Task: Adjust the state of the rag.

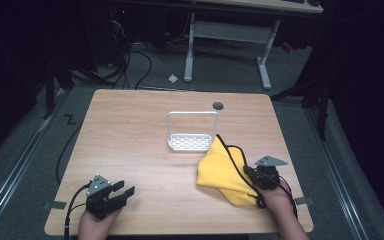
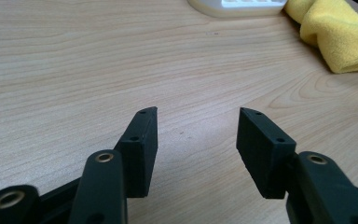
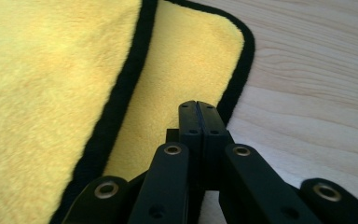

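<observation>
The right gripper (image 1: 265, 176) is sitting at the five o'clock corner of the light wooden table (image 1: 130, 140) with its jaws pressed flat together, seemingly pinching the black-trimmed yellow microfibre cloth (image 1: 222, 170) near its corner, probably to lift or fold it, though I cannot tell if fabric is truly caught. The cloth is lying crumpled just to the gripper's nine o'clock, touching the white plastic rack with a wire handle (image 1: 191, 131), while the left gripper (image 1: 111, 192) is waiting at seven o'clock, jaws spread and holding nothing.
</observation>
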`<state>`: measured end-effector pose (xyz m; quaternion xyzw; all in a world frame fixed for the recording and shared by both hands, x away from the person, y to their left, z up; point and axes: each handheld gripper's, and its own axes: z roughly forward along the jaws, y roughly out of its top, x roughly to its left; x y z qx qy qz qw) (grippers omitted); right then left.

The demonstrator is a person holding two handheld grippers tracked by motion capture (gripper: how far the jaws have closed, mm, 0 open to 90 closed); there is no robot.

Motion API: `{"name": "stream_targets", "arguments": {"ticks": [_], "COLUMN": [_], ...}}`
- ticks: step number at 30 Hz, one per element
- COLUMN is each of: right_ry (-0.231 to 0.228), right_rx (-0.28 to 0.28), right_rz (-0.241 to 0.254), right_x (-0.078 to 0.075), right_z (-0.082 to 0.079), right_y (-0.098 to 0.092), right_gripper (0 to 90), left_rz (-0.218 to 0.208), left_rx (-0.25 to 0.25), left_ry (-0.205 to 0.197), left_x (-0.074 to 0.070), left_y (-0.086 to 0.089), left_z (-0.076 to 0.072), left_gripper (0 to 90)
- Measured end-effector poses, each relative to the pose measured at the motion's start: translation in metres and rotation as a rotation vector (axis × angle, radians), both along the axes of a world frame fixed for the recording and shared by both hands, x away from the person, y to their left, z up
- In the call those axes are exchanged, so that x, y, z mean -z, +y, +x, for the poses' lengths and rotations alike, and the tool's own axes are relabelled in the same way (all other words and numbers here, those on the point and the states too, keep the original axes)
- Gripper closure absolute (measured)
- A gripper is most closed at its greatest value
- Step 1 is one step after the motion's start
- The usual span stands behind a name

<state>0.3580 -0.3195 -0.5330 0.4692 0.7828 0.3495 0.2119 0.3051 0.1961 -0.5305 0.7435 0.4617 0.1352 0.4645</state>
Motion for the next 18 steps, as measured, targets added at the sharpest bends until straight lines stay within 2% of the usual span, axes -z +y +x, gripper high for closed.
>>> {"name": "stream_targets", "arguments": {"ticks": [5, 6, 8, 9, 10, 11, 14, 16, 18], "right_ry": [-0.002, -0.001, -0.003, -0.001, 0.004, 0.001, 0.005, 0.006, 0.008], "right_rx": [-0.037, -0.062, -0.068, -0.088, -0.098, -0.109, -0.128, -0.169, -0.19], "right_rz": [-0.008, -0.006, -0.005, -0.008, 0.0, 0.0, 0.001, -0.002, -0.008], "right_x": [0.0, 0.0, 0.0, 0.0, 0.0, 0.0, 0.0, 0.0, 0.0], "right_z": [-0.007, -0.01, -0.012, -0.016, -0.018, -0.019, -0.023, -0.026, -0.027], "right_y": [0.007, 0.01, 0.012, 0.016, 0.018, 0.02, 0.024, 0.034, 0.04], "right_gripper": [90.0, 90.0, 90.0, 90.0, 90.0, 90.0, 90.0, 90.0, 90.0], "left_rz": [-0.01, -0.009, -0.009, -0.009, -0.009, -0.002, 0.01, 0.017, 0.019], "left_rx": [0.026, 0.041, 0.051, 0.078, 0.078, 0.102, 0.126, 0.16, 0.169], "left_ry": [-0.008, -0.006, -0.005, -0.002, -0.002, -0.003, -0.005, -0.008, -0.009], "left_x": [-0.003, -0.003, -0.003, -0.003, -0.003, -0.002, -0.002, -0.002, -0.002], "left_y": [-0.01, -0.015, -0.019, -0.028, -0.028, -0.035, -0.044, -0.055, -0.059], "left_z": [0.001, 0.002, 0.002, 0.003, 0.003, 0.003, 0.002, -0.002, -0.003], "left_gripper": [47.5, 47.3, 47.1, 47.0, 46.8, 46.6, 46.3, 46.1, 45.9]}}
